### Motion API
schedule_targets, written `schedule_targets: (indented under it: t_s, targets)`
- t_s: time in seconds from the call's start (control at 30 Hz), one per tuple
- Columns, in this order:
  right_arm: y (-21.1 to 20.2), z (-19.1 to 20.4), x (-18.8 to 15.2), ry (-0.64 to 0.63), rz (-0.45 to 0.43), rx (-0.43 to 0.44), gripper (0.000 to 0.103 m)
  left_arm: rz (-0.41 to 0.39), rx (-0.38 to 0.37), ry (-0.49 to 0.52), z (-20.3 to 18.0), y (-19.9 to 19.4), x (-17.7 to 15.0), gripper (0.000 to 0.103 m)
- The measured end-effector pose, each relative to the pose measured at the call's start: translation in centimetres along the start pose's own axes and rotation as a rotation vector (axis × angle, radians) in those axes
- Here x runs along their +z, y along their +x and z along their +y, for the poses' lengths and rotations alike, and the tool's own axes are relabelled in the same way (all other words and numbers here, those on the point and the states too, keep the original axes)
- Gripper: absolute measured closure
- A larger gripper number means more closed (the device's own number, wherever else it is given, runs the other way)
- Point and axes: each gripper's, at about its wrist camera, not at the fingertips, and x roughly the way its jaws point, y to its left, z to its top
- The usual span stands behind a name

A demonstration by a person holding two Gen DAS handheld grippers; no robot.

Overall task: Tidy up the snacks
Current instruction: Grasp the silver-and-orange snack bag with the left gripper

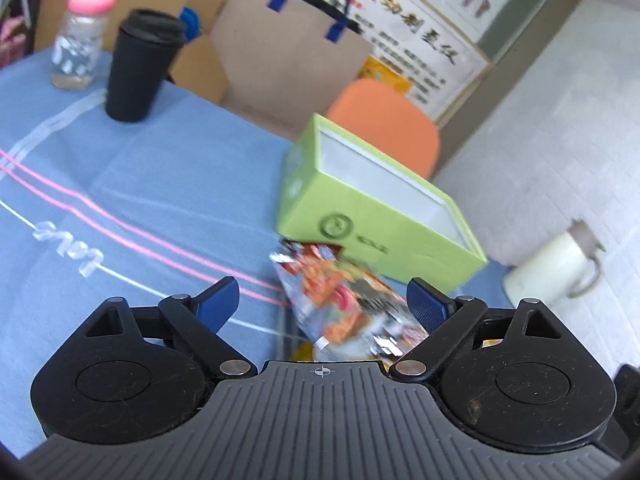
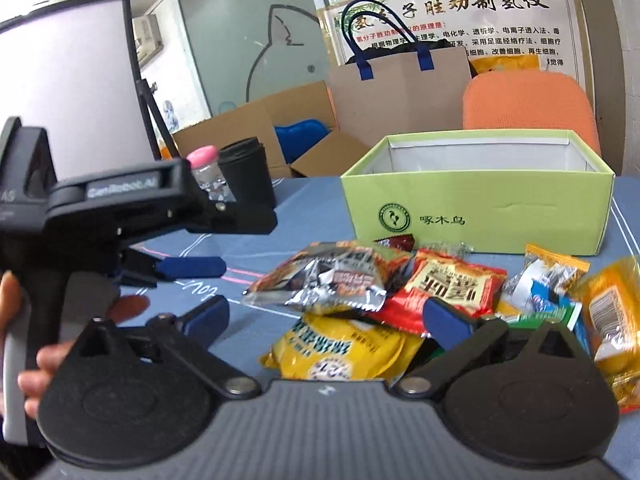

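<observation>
A pile of snack packets lies on the blue cloth in front of an open green box [image 2: 476, 216], whose inside shows white and bare where visible. Nearest the left gripper is a silver and orange packet [image 2: 332, 276], beside a red packet [image 2: 452, 284], a yellow packet [image 2: 344, 348] and a blue and white packet [image 2: 548, 284]. My right gripper [image 2: 326, 318] is open over the yellow packet. My left gripper [image 2: 236, 246], held by a hand, is open just left of the pile. In the left wrist view the silver and orange packet [image 1: 344, 300] shows between the left gripper's [image 1: 323, 304] fingers, unpressed, below the green box [image 1: 380, 208].
A black lidded cup [image 1: 140, 64] and a clear jar with a pink lid [image 1: 80, 40] stand at the table's far left. Behind the table are a brown paper bag [image 1: 288, 52], cardboard boxes and an orange chair [image 1: 388, 124]. A white kettle [image 1: 556, 268] sits on the floor at right.
</observation>
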Motion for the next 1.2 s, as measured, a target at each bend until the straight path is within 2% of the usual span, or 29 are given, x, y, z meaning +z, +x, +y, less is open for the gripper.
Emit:
schedule_targets:
  t_s: [0.1,0.3,0.53,0.7,0.8,0.87,0.9,0.93,1.1,1.17,1.2]
  targets:
    - [0.2,0.9,0.1,-0.074,0.009,-0.027,0.001,0.027,0.049,0.043,-0.4,0.6,0.3,0.028]
    - [1.7,1.0,0.9,-0.124,0.005,-0.022,0.001,0.051,0.036,0.052,-0.1,1.9,1.4,0.028]
    - [4.2,0.5,1.9,-0.138,0.041,0.008,0.001,0.145,-0.052,0.022,0.4,5.3,2.1,0.029]
    - [5.8,0.7,1.9,-0.162,0.06,0.02,0.002,0.189,-0.051,0.048,0.4,7.1,2.0,0.04]
    - [6.6,0.4,1.8,-0.148,0.071,0.031,0.003,0.2,-0.054,0.03,0.9,7.5,2.0,0.049]
    - [6.8,0.3,1.9,-0.139,0.079,0.05,0.006,0.207,-0.062,0.022,1.3,7.5,2.0,0.055]
    - [6.8,0.3,2.0,-0.13,0.087,0.066,0.019,0.21,-0.065,0.024,1.3,7.4,2.1,0.056]
    - [6.9,0.2,2.1,-0.123,0.098,0.073,0.023,0.21,-0.06,0.024,1.5,7.3,2.1,0.059]
    - [6.8,0.2,2.0,-0.12,0.113,0.074,0.021,0.214,-0.059,0.039,1.8,6.8,2.3,0.056]
    - [6.9,0.5,2.1,-0.134,0.11,0.059,0.016,0.202,-0.031,0.051,1.5,6.8,2.6,0.046]
    - [7.0,0.6,2.1,-0.14,0.109,0.051,0.015,0.202,-0.019,0.057,1.4,7.0,2.8,0.046]
